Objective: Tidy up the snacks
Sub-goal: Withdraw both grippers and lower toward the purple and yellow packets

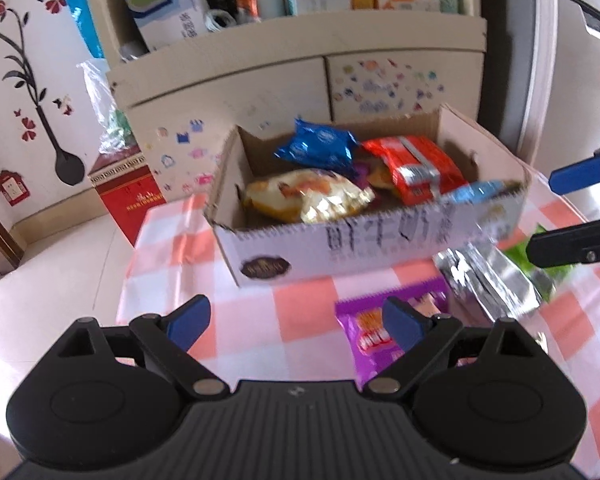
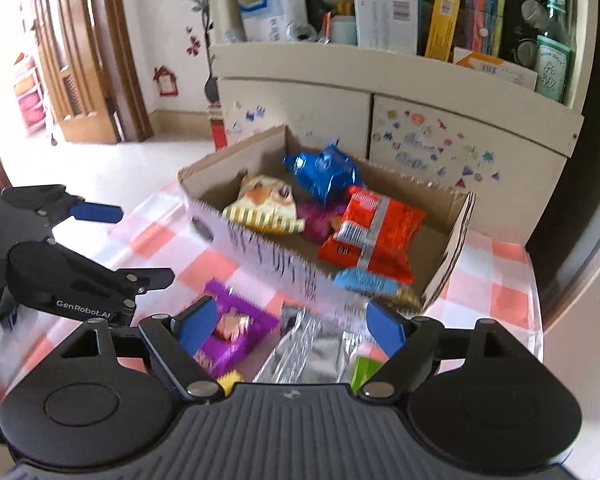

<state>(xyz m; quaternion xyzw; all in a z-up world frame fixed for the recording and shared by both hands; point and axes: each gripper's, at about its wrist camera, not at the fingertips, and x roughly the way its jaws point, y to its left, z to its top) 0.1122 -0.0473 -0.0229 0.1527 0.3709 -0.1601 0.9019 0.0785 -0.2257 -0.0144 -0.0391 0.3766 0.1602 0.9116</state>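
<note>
In cardboard box [image 1: 300,248]: snack packs; both tools spread, empty

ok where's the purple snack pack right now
The purple pack lies on the checked cloth outside the box, left of the silver bag.

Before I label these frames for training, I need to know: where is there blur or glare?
Left wrist view: motion smear on the box print and the silver packet; straight cabinet edges bow from the fisheye. Right wrist view: the box's near wall and the purple packet smear, and the doorway floor is overexposed.
</note>
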